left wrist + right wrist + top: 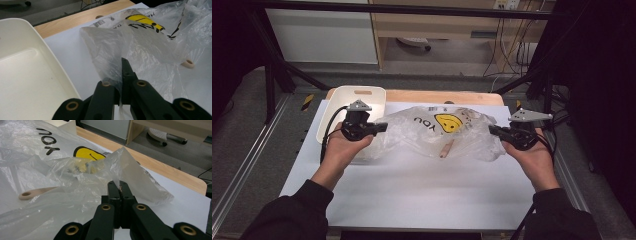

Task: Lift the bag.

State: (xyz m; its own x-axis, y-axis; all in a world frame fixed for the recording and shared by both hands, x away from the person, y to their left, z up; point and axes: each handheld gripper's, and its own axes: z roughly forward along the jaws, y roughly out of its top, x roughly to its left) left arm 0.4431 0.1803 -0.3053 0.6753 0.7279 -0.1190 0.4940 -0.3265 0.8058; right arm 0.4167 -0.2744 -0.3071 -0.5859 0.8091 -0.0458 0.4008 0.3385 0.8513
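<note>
Left gripper [122, 75]: black jaws pressed together, pinching the left edge of a thin, crinkled, translucent plastic bag [437, 132]. Right gripper [120, 192]: jaws likewise pressed together, pinching the bag's right edge. Each gripper sits in a hand, left hand [343, 147] and right hand [534, 157], dark sleeves behind. The bag is stretched between the two grippers over the middle of the white-topped desk [422, 190]; it bears a yellow smiley print and black lettering. Contents: a pale, slim wooden handle [446, 148] with a rounded, holed end, seen through the film. The right gripper view shows the hole in the handle's end and a further small crumpled item deeper in the bag, too blurred to identify. The left gripper view shows a barcode on the bag. Beside the left gripper: a cream, smooth-walled plastic tray [334, 112] with rounded corners.
</note>
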